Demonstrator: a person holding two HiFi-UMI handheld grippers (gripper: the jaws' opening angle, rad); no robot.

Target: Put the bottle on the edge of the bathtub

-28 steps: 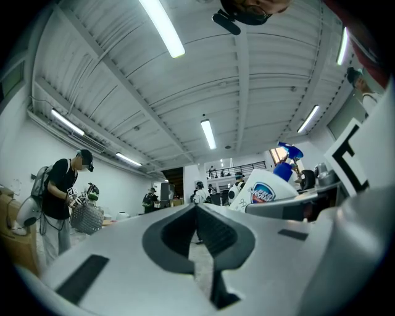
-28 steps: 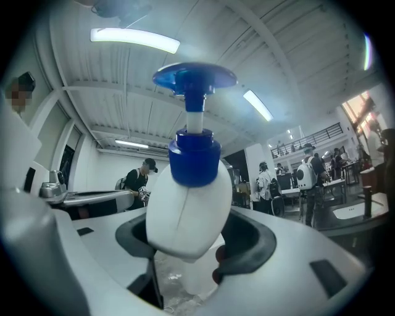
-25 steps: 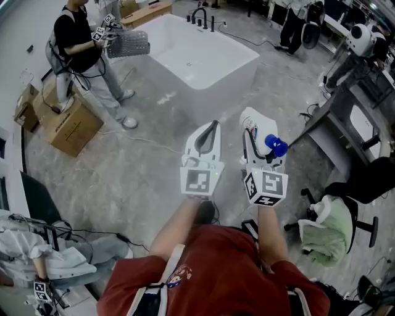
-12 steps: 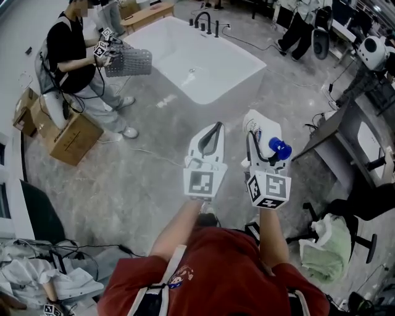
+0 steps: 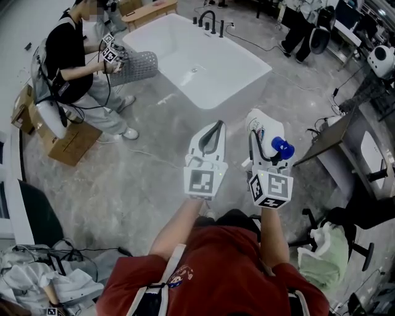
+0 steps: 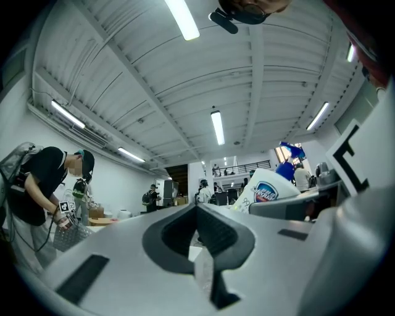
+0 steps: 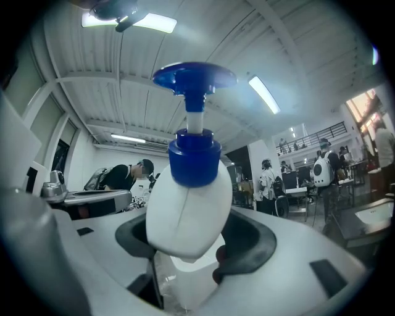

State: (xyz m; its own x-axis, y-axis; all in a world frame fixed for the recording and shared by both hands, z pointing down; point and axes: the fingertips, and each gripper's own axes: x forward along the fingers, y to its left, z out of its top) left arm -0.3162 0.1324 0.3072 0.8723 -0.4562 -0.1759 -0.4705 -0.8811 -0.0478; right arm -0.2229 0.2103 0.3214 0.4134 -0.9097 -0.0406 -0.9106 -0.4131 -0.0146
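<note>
Bottle (image 7: 187, 213) sits clamped in the right gripper (image 5: 258, 125). White body, blue pump head (image 5: 281, 148). In the right gripper view the jaws are spread wide and press on both sides of the white body, with the pump end standing up past them.

Left gripper (image 5: 212, 131) is just beside the right one, on its left, level with it. Jaws pressed together with nothing between them; the left gripper view shows the pads meeting. The bottle's label side shows at that view's right.

Bathtub (image 5: 260, 66) is white, on the grey floor (image 5: 142, 179), straight ahead of both grippers and well apart from them. The bottle is not on its edge, it is up in the air in the right gripper. Black faucet (image 5: 205, 18) stands at the tub's far end.

Another person (image 5: 68, 68) stands ahead and far to the left of the left gripper, near the tub's left side — holding a mesh basket (image 5: 141, 65). Cardboard box (image 5: 62, 145) is on the floor by that person's feet.
</note>
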